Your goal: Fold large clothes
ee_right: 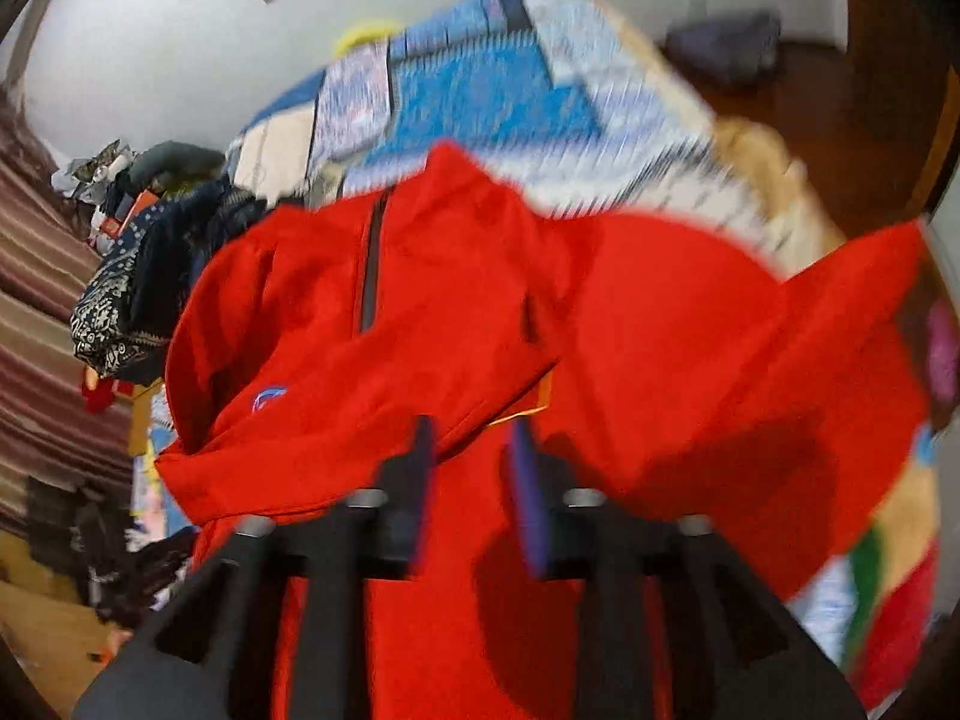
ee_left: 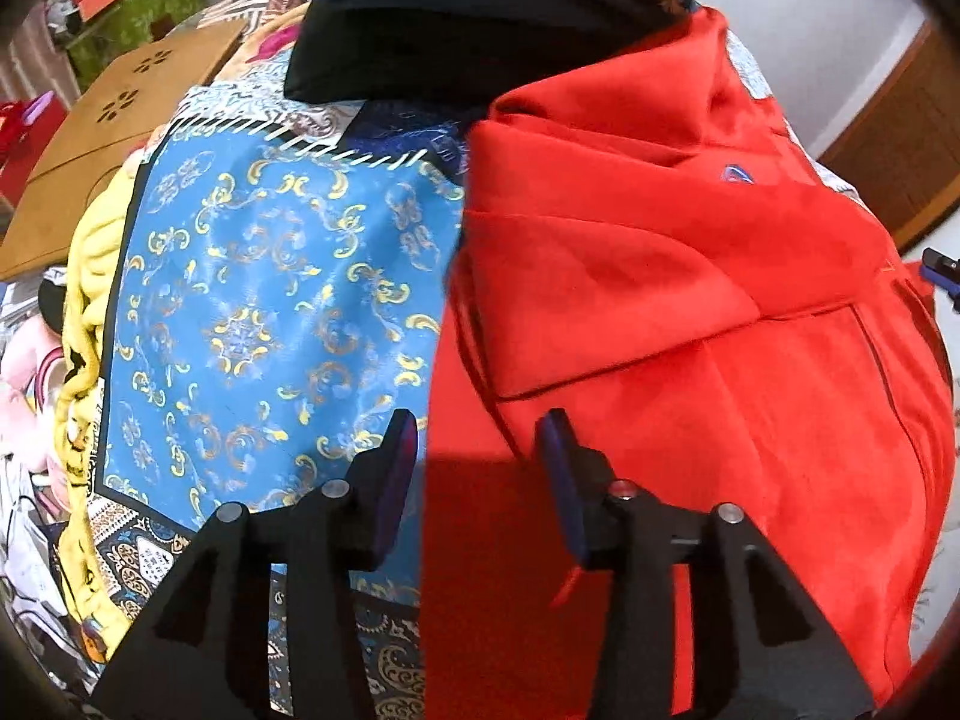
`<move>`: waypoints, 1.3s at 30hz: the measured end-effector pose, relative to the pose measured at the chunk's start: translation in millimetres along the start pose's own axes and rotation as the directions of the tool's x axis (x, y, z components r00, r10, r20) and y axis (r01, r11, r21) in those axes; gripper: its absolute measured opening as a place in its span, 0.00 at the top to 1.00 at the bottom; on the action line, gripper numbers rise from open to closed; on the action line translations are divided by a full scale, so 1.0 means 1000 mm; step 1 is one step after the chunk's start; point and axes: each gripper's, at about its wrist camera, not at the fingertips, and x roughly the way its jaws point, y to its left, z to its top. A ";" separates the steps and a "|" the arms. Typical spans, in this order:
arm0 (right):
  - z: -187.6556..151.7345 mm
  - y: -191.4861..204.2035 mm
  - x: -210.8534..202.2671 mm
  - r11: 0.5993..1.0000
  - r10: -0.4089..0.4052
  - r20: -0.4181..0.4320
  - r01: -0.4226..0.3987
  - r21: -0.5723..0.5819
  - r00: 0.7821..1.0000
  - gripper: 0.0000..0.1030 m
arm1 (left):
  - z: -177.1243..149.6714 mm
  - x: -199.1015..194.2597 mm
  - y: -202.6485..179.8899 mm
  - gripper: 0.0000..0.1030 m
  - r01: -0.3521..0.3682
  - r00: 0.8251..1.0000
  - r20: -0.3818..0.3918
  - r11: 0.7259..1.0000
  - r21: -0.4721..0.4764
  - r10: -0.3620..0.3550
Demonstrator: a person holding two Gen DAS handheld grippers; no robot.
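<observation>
Here we saw the red jacket [ee_left: 690,276] lying crumpled on the blue patterned bedspread [ee_left: 276,276], beside a dark folded pile [ee_left: 456,30]. Our left gripper [ee_left: 480,450] and right gripper [ee_right: 471,468] hovered over the jacket, jaws parted, gripping nothing.

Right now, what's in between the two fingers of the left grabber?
Nothing is pinched. In the left wrist view the left gripper stands open, and through the gap you see the edge of the red jacket lying on the blue patterned bedspread.
</observation>
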 end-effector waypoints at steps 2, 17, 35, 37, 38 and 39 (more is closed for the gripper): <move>0.001 0.004 0.022 1.000 -0.018 -0.045 0.018 0.003 0.999 0.59 | 0.000 0.007 0.004 0.56 -0.003 1.000 -0.013 1.000 -0.014 0.003; 0.039 0.048 0.041 0.999 -0.043 0.086 0.044 -0.008 0.995 0.96 | 0.022 0.030 0.020 0.31 -0.045 0.999 0.026 0.998 -0.053 0.047; 0.029 0.031 -0.093 0.999 -0.011 0.376 0.025 -0.033 0.927 0.96 | 0.112 0.044 -0.012 0.68 -0.110 0.981 0.153 0.992 -0.064 0.119; 0.022 0.018 -0.082 0.999 -0.024 0.342 0.030 -0.014 0.939 0.96 | 0.118 0.042 0.002 0.86 -0.068 0.982 0.168 0.993 -0.096 0.084; 0.019 0.012 -0.078 1.000 -0.023 0.321 0.025 -0.004 0.947 0.96 | 0.123 0.040 0.009 0.86 -0.059 0.981 0.175 0.992 -0.116 0.079; 0.017 0.008 -0.075 1.000 -0.017 0.310 0.018 0.001 0.951 0.96 | 0.119 0.035 0.015 0.86 -0.047 0.981 0.182 0.990 -0.133 0.071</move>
